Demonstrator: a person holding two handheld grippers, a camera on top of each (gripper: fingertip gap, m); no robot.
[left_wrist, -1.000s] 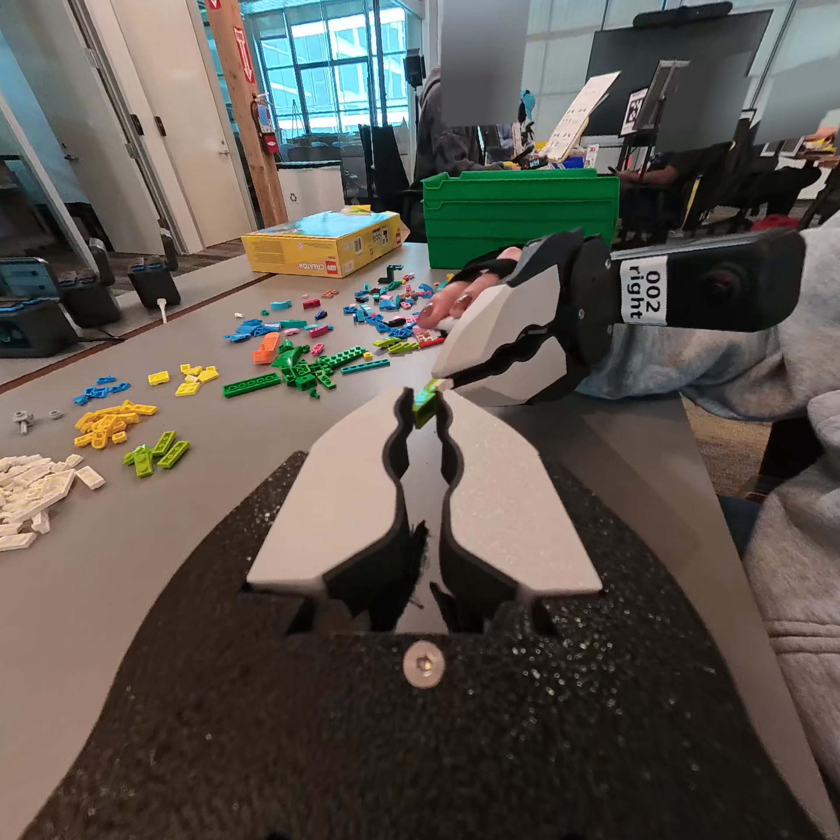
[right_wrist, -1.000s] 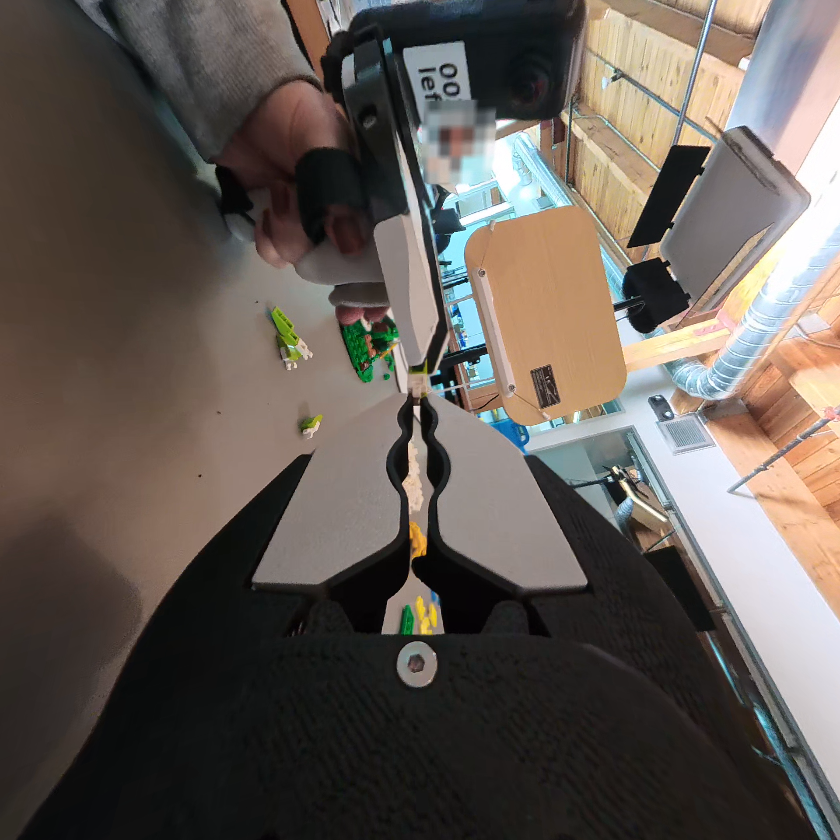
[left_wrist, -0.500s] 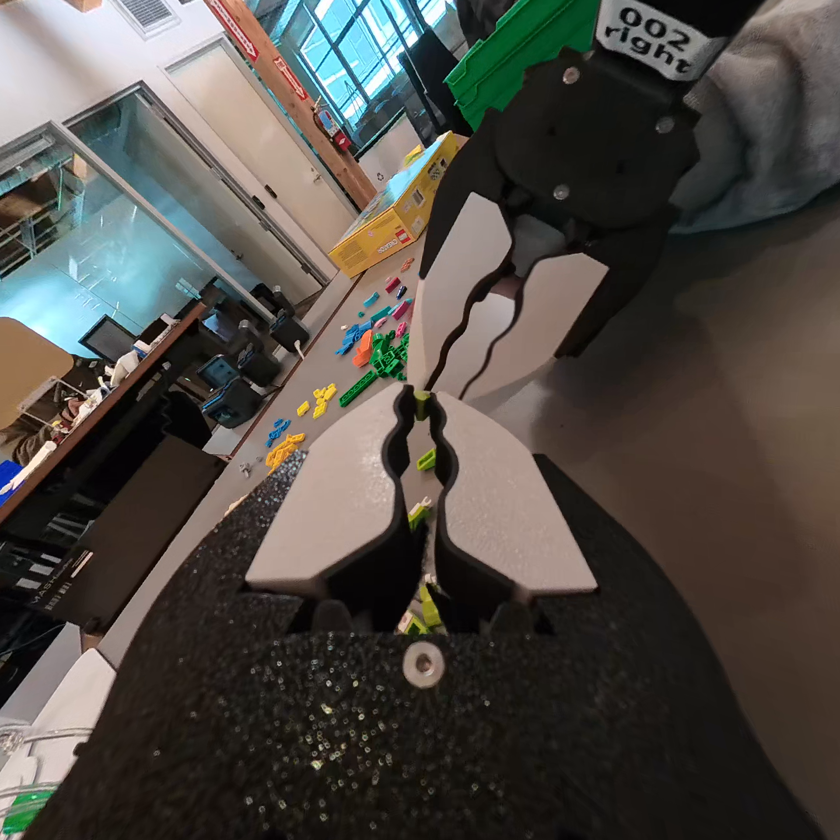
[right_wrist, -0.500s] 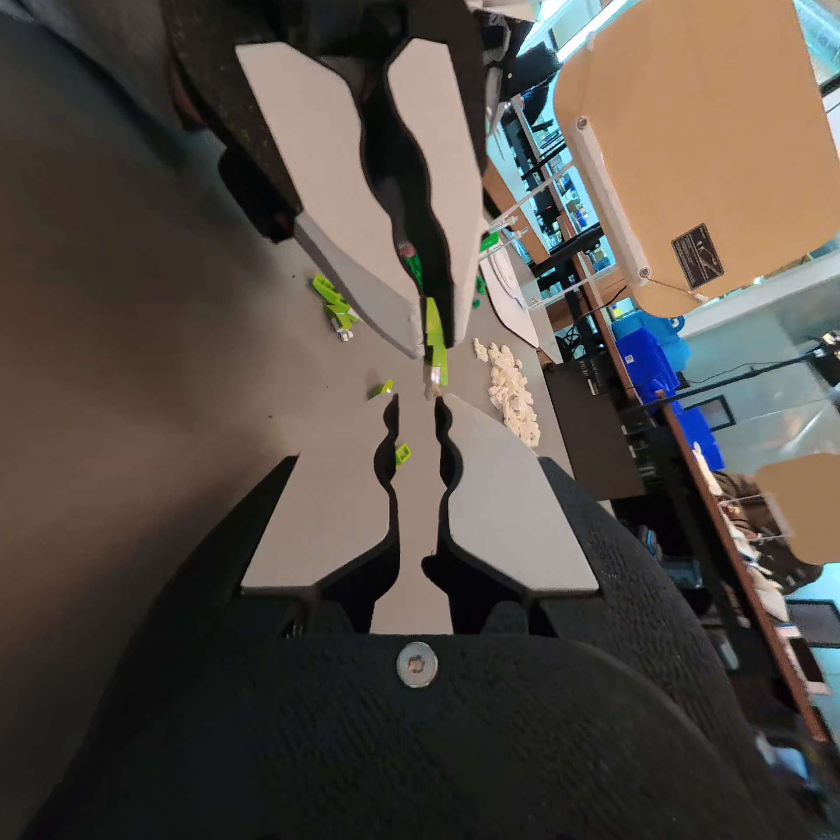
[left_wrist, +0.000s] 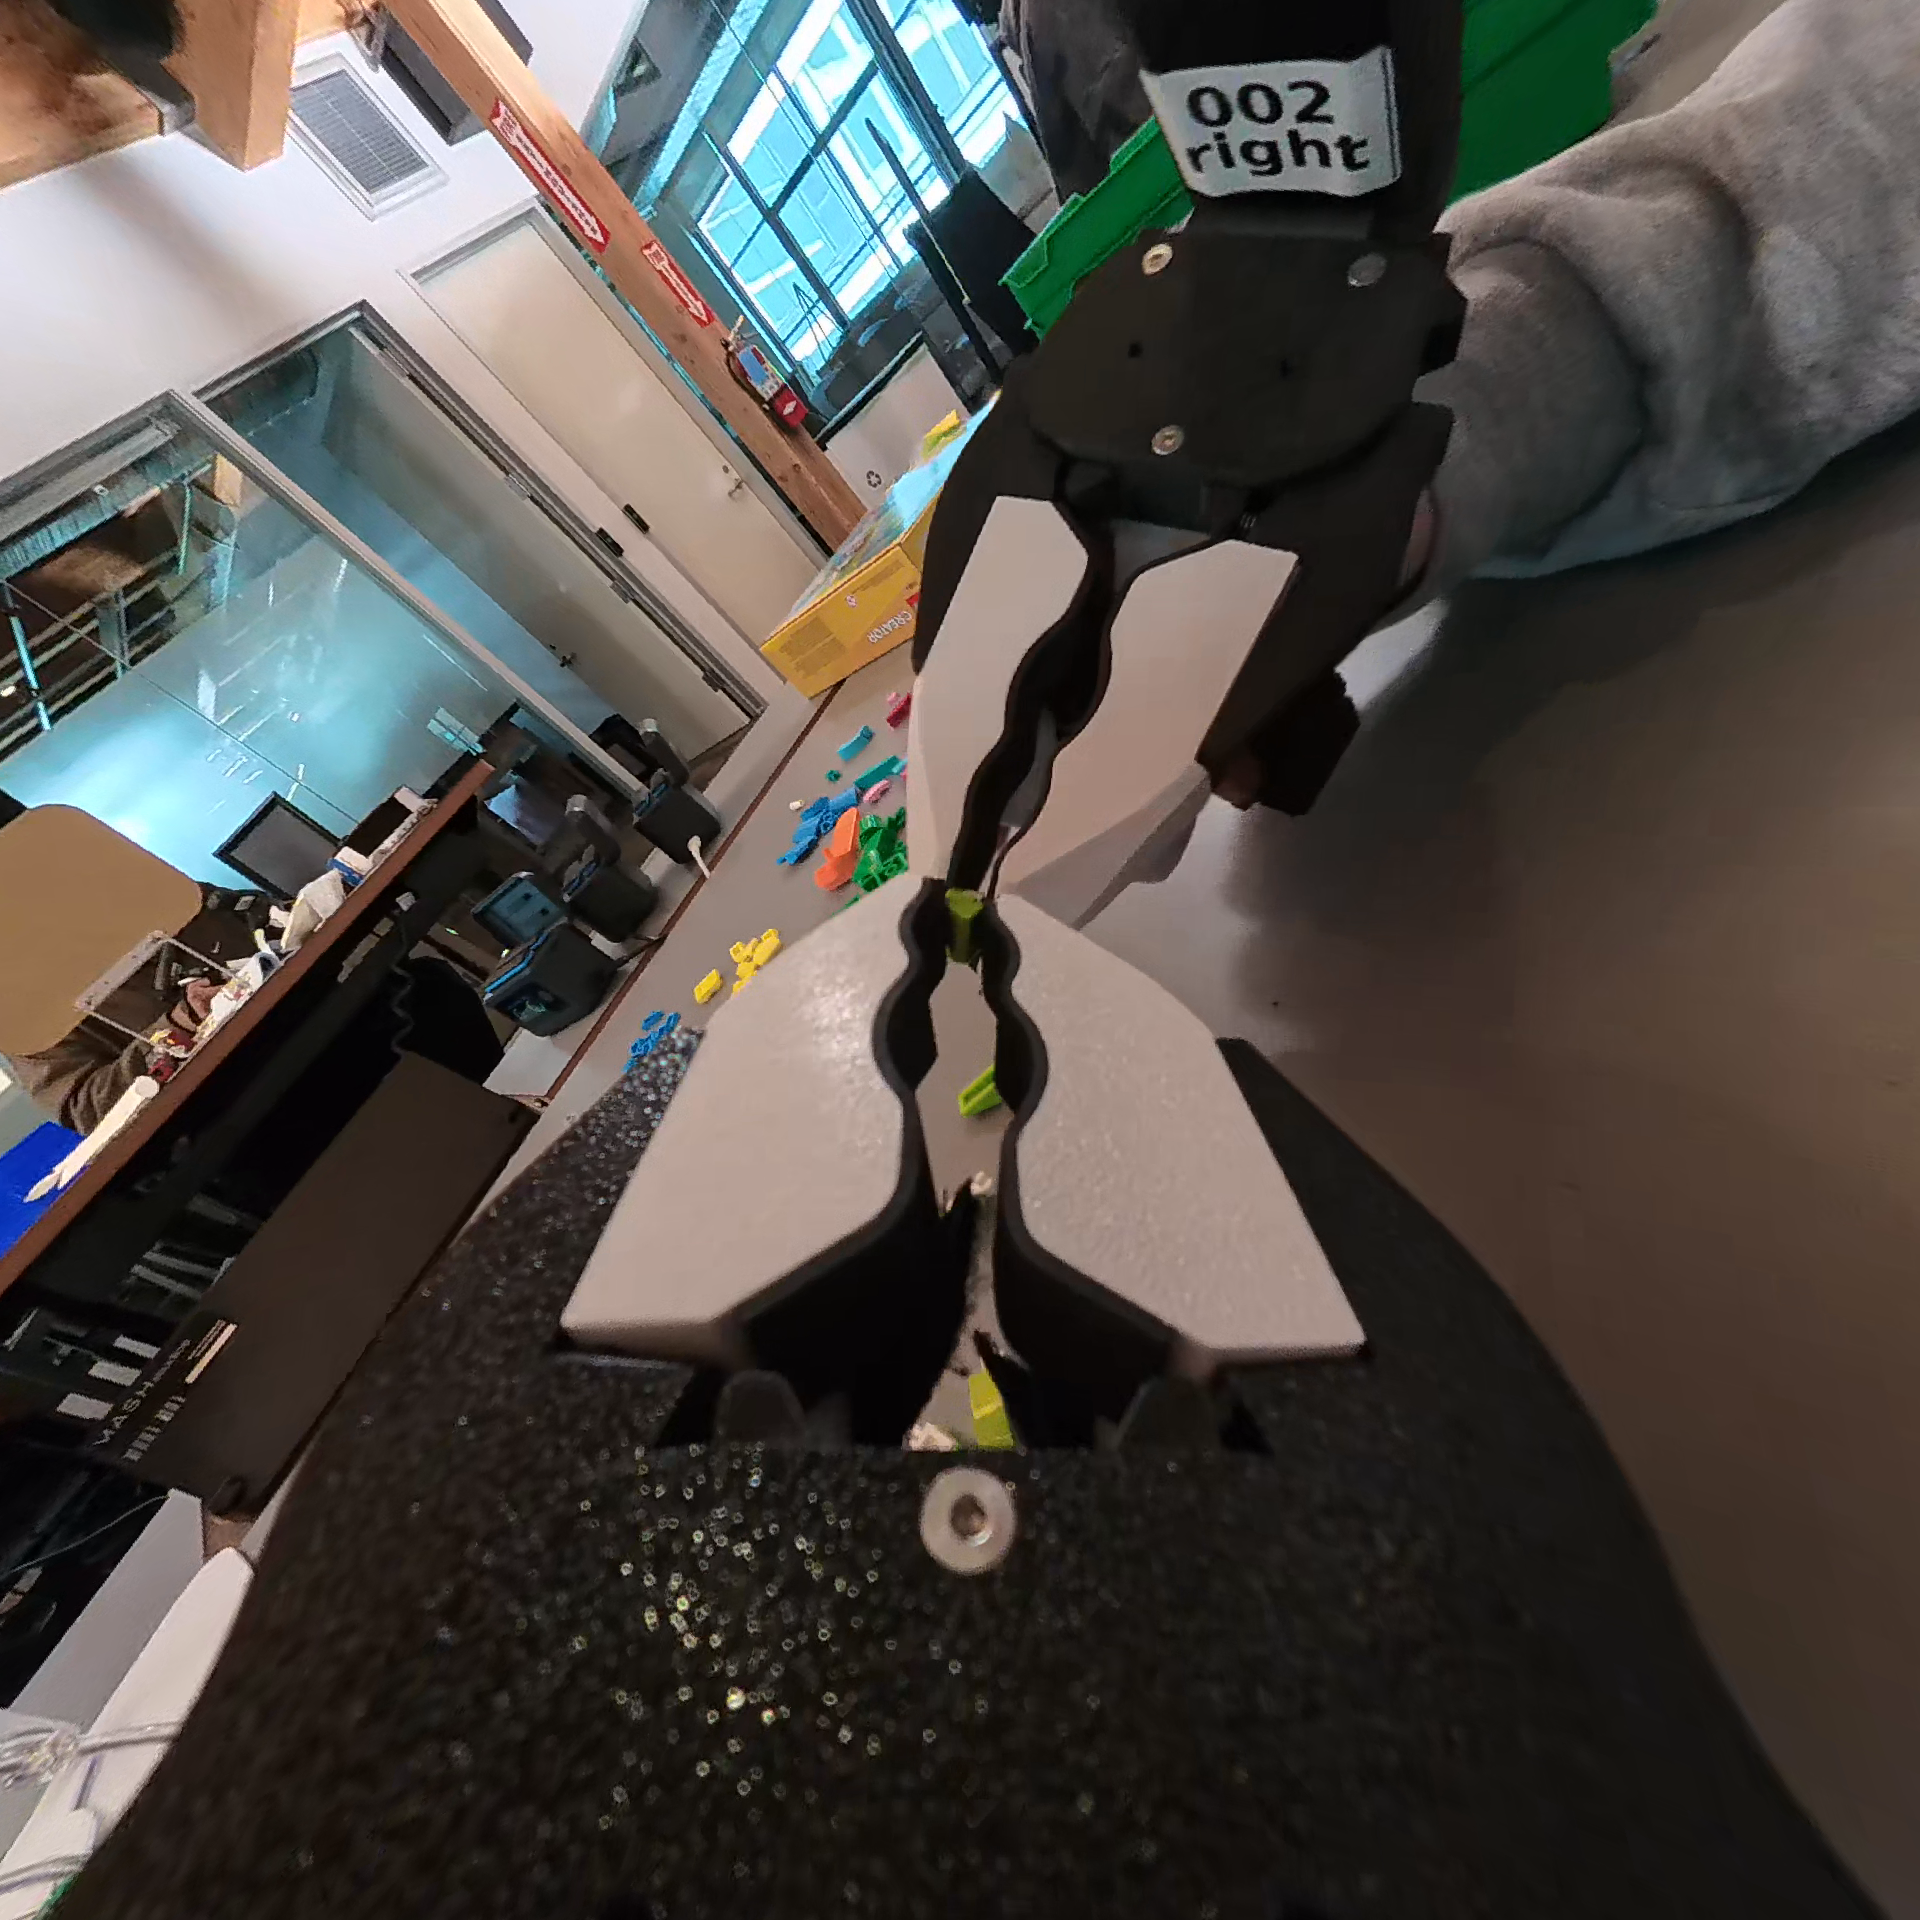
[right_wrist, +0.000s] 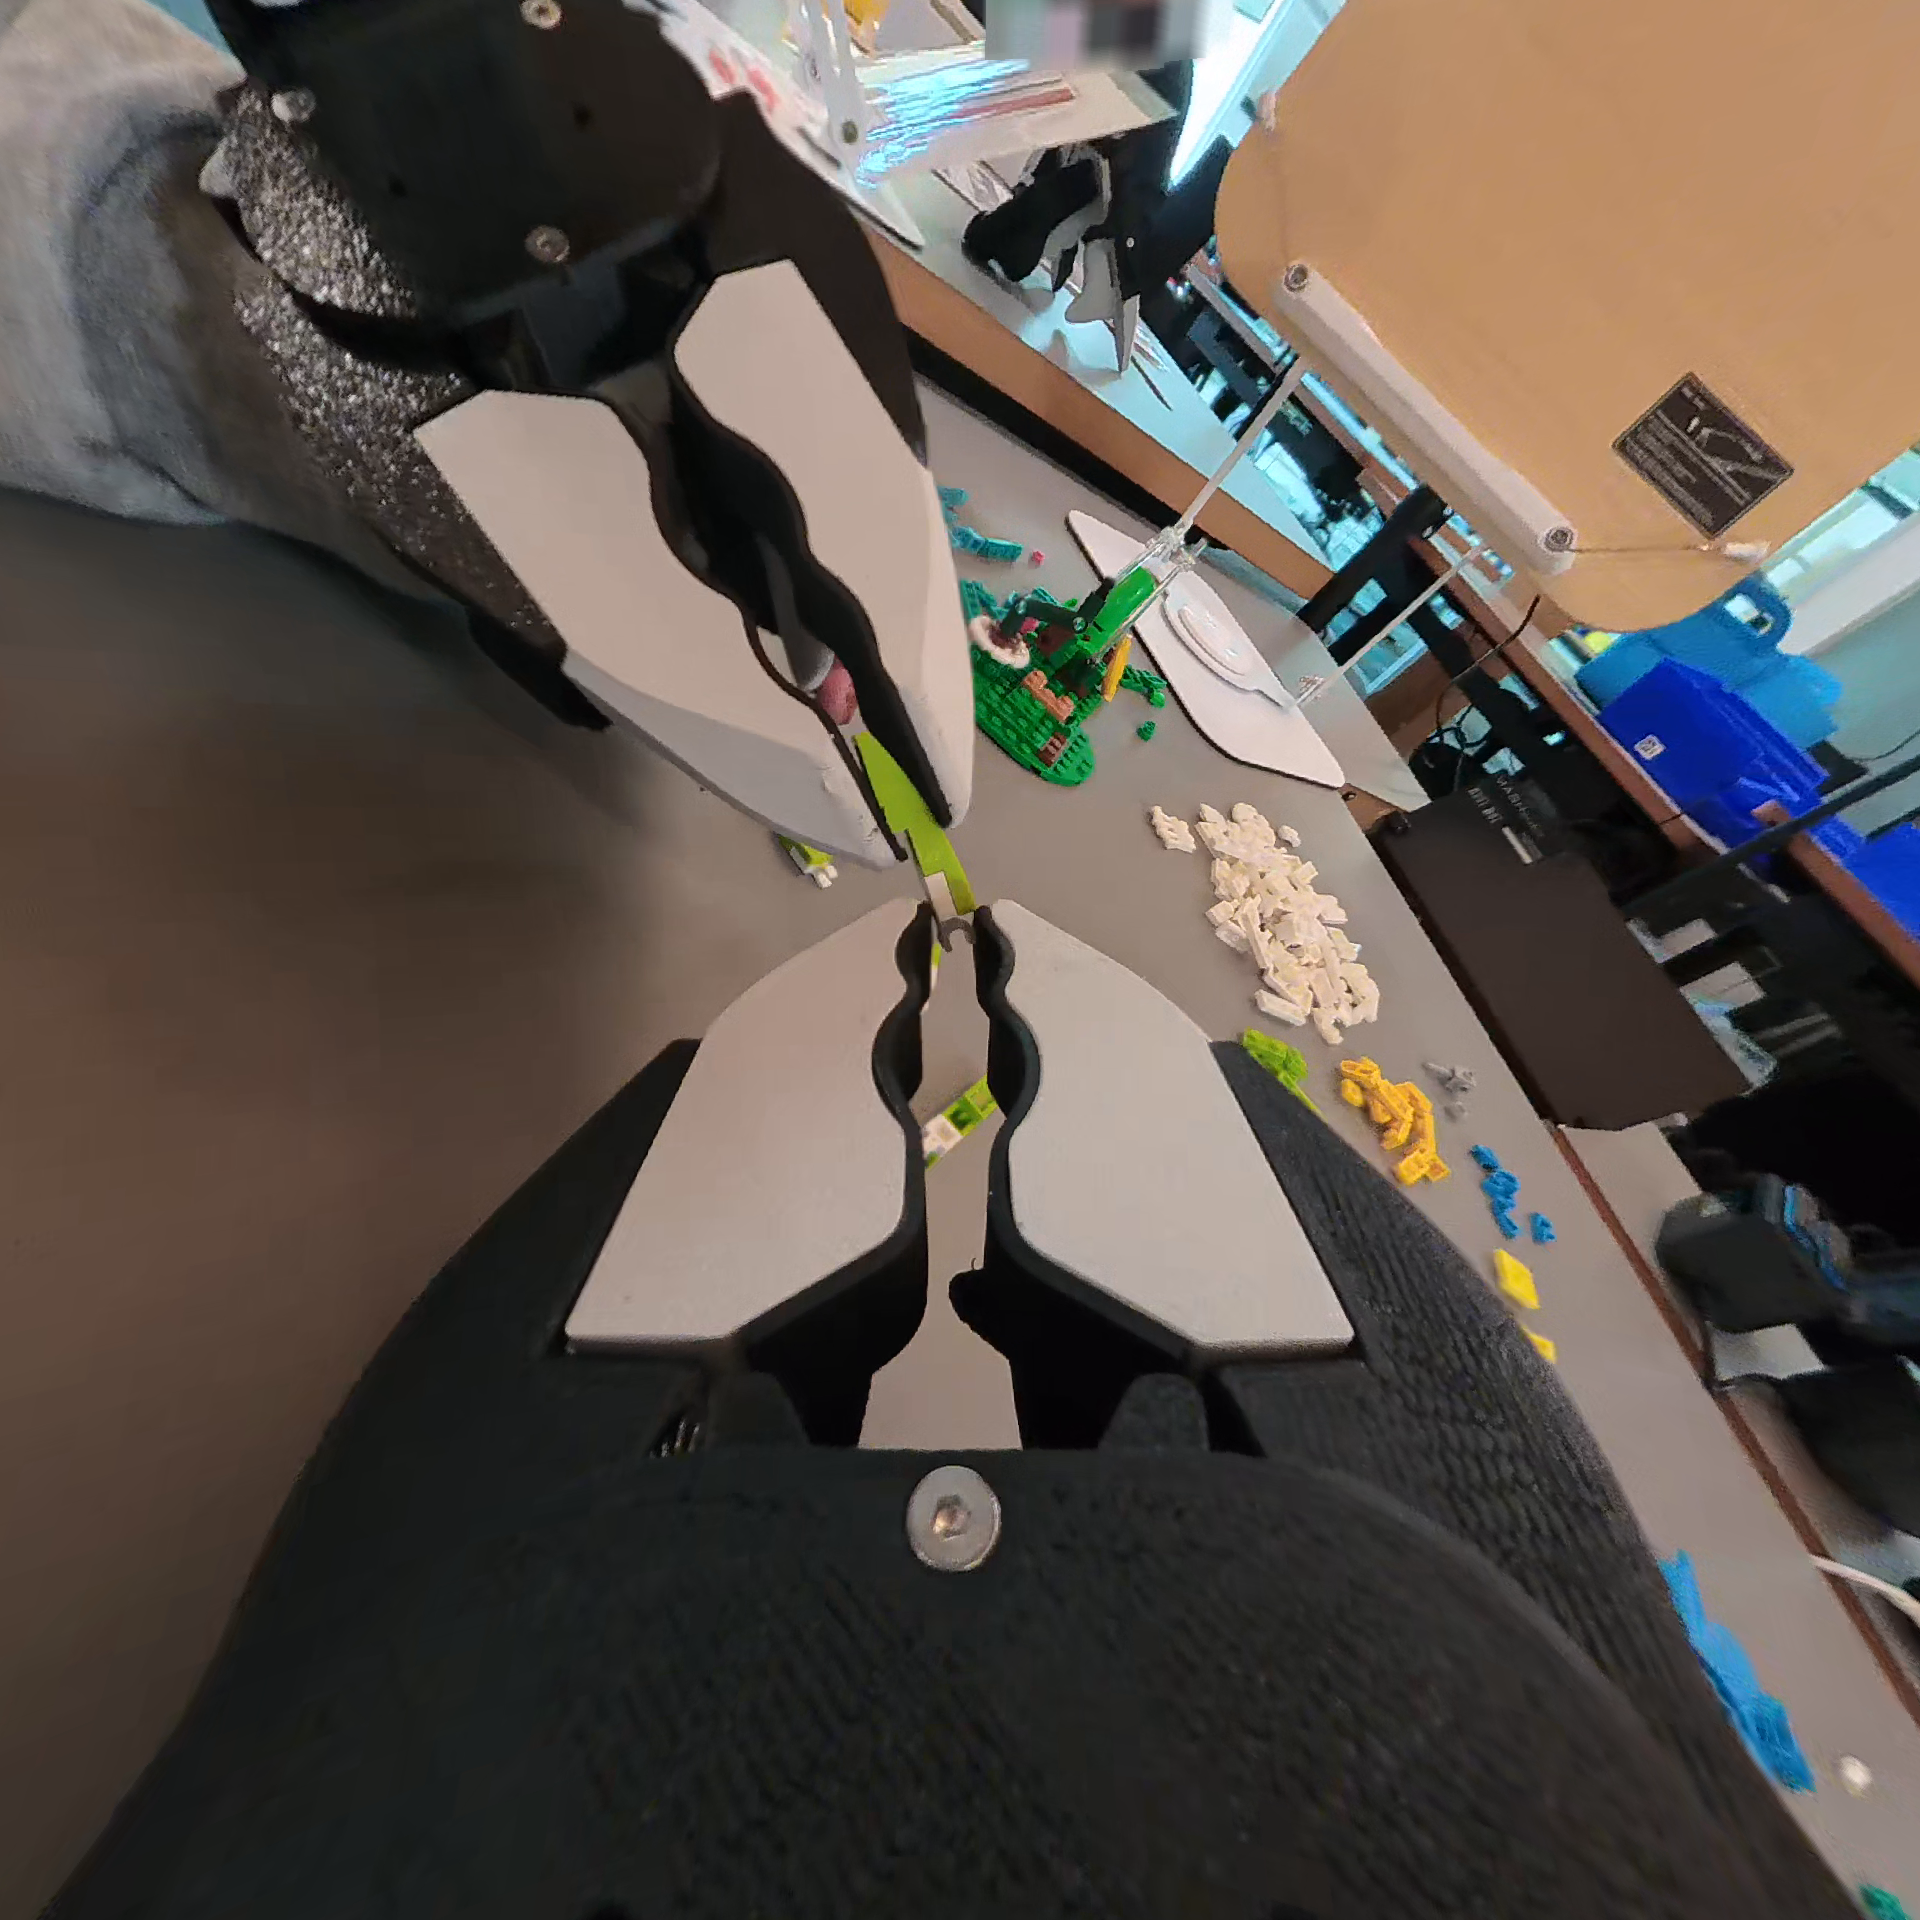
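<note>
Both of your grippers are meeting tip to tip over the grey counter (left_wrist: 1558, 1039), sharing one lime green piece.

Compared to half a second back, your right gripper (right_wrist: 951, 925) has gone from spread fingers to nearly pressed together, and it's now nipping the small grey clip end (right_wrist: 948, 914) of the lime green piece (right_wrist: 914, 821). Your left gripper (left_wrist: 964, 920) is still pinching that piece. It's hard to tell how firmly the right fingers are pressing, since the clip is tiny. Loose lime bits (right_wrist: 961, 1117) are lying on the counter below. Around them you're looking at a white brick pile (right_wrist: 1283, 925), yellow bricks (right_wrist: 1392, 1117), a green build (right_wrist: 1039, 686), a yellow box (left_wrist: 852, 634), and glass office walls.
</note>
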